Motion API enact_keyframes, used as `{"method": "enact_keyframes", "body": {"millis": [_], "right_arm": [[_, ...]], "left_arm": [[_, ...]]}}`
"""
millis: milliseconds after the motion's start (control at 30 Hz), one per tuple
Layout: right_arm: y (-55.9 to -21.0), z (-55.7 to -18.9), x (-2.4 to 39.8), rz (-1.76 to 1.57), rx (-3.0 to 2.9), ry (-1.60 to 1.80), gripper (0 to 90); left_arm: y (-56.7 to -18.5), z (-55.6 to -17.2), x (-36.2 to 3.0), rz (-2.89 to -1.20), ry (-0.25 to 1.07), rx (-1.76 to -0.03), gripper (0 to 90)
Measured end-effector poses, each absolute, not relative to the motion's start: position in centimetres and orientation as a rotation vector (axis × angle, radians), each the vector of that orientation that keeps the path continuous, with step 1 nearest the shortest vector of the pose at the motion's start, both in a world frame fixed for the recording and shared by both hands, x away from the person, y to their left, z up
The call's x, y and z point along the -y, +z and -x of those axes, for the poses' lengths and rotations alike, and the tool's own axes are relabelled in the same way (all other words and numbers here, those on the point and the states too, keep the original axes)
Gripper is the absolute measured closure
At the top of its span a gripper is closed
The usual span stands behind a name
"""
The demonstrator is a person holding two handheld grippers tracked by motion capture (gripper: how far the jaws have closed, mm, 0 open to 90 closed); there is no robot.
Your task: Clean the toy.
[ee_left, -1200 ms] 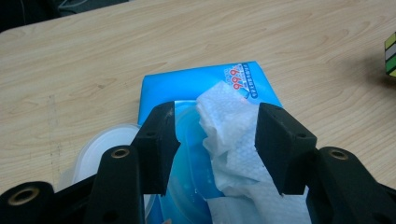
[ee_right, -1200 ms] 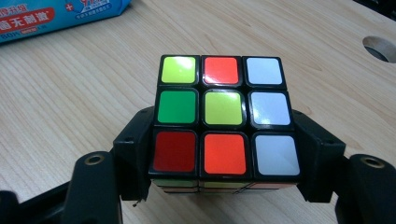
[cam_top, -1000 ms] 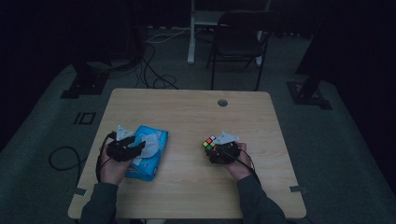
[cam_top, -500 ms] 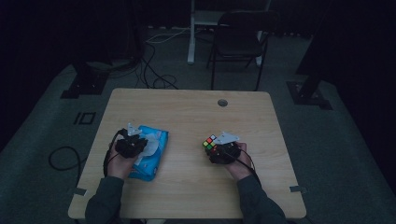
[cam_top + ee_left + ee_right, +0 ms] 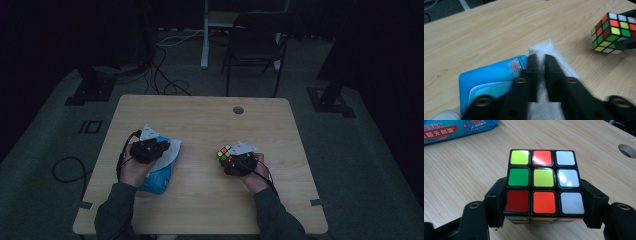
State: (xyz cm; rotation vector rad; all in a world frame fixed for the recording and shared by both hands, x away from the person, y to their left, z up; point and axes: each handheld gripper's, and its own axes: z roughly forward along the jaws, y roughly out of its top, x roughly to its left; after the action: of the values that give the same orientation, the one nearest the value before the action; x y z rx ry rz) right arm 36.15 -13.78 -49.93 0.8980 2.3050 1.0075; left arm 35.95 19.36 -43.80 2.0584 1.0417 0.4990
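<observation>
A blue tissue pack lies on the left of the wooden table. My left gripper hovers over it, jaws close together on a white tissue drawn up from the pack. Those jaws have just been easing open a little, with the tissue still between them. On the right, my right gripper is shut on a scrambled Rubik's cube, one jaw on each side, the cube resting on the table.
A round cable hole sits near the table's far edge. Bare wood lies between the two hands. A dark chair and loose cables are on the floor beyond the table.
My left gripper has shifted right across the tissue pack, risen slightly and closed on the tissue. The right gripper and cube have stayed put.
</observation>
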Motion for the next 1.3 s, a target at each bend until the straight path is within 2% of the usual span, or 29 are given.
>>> {"method": "enact_keyframes", "body": {"millis": [100, 200, 300, 433, 467, 500, 633, 833, 1133, 1300], "right_arm": [[-49.9, -36.2, 13.9, -0.899, -2.306, 1.006, 34.0], [-49.8, -36.2, 14.0, -0.9, -2.303, 1.013, 33.9], [-49.8, -36.1, 14.0, -0.883, -2.306, 1.02, 33.9], [-49.8, -36.0, 13.9, -0.873, -2.311, 1.017, 33.9], [-49.9, -36.0, 13.9, -0.869, -2.313, 1.017, 33.9], [-49.9, -36.0, 13.8, -0.869, -2.316, 1.016, 33.9], [-49.9, -35.8, 13.7, -0.845, -2.322, 1.014, 33.9], [-49.9, -35.7, 13.8, -0.831, -2.324, 1.008, 33.9], [-49.8, -35.5, 13.7, -0.795, -2.327, 1.014, 33.9], [-49.6, -35.3, 13.8, -0.791, -2.32, 1.032, 33.9]], "left_arm": [[-44.4, -35.7, -19.7, -2.074, 0.517, -1.073, 60.7], [-45.1, -35.1, -20.3, -2.097, 0.54, -1.101, 52.7], [-46.1, -34.9, -20.9, -2.125, 0.548, -1.127, 47.5], [-47.2, -34.7, -21.3, -2.159, 0.549, -1.144, 45.6], [-47.3, -34.7, -21.3, -2.163, 0.556, -1.142, 46.1], [-47.3, -34.7, -21.3, -2.169, 0.552, -1.142, 50.5], [-47.0, -34.8, -21.3, -2.143, 0.527, -1.125, 72.5], [-46.0, -35.2, -21.4, -2.114, 0.527, -1.113, 85.0], [-44.5, -35.6, -20.5, -2.077, 0.533, -1.046, 85.4], [-42.4, -36.2, -19.7, -2.008, 0.509, -0.966, 85.6]]}}
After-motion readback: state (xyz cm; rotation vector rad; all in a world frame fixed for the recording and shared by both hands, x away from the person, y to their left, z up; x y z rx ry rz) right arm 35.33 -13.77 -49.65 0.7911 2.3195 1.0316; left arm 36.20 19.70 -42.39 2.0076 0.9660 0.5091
